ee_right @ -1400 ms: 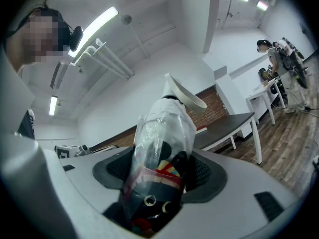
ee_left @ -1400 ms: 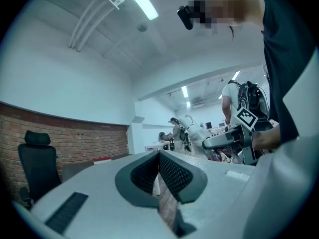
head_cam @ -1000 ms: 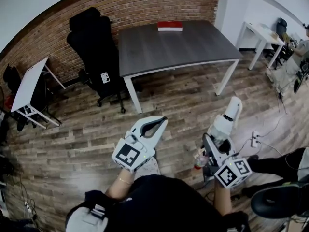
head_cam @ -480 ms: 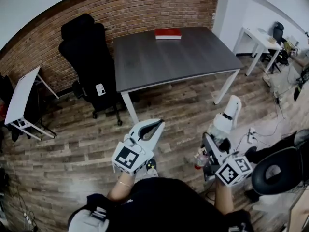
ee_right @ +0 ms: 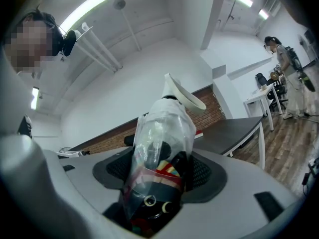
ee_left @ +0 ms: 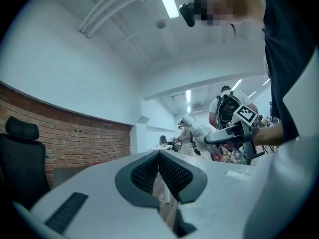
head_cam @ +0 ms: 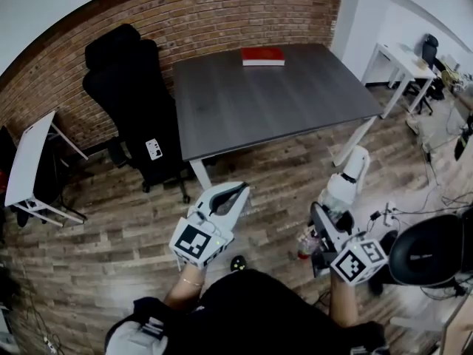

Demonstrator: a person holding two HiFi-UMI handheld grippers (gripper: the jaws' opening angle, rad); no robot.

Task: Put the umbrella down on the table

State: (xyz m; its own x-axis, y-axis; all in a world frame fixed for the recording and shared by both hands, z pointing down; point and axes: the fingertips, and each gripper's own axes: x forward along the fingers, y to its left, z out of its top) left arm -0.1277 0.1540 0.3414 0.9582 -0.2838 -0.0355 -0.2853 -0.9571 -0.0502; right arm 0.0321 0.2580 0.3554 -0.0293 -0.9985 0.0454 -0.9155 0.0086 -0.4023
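Against the earlier head views, the dark grey rectangular table [head_cam: 281,95] is now seen larger and nearer, and a round black seat [head_cam: 430,248] is brought into view at the lower right. The distance across the wood-plank floor [head_cam: 111,228] has been partly closed, while both grippers are kept at much the same place in the picture.

The folded umbrella [head_cam: 347,180], wrapped in a clear plastic sleeve and ending in a white handle, is clamped between the jaws of the right gripper [head_cam: 324,229]. In the right gripper view its dark patterned fabric is seen pressed between both pads, with the white end pointed up and away toward the table. The left gripper [head_cam: 235,194] is held with its jaws brought together at the tips and nothing is caught between them — only floor and a table leg are seen through the gap behind the tips.

The umbrella is held in the air above the floor, short of the table's near edge, so no part of the placing is done yet. The tabletop is bare except for a flat red book [head_cam: 262,56] at the far edge. What is judged to be left is the last of the approach, the lowering of the umbrella onto the grey top, and the opening of the right jaws.
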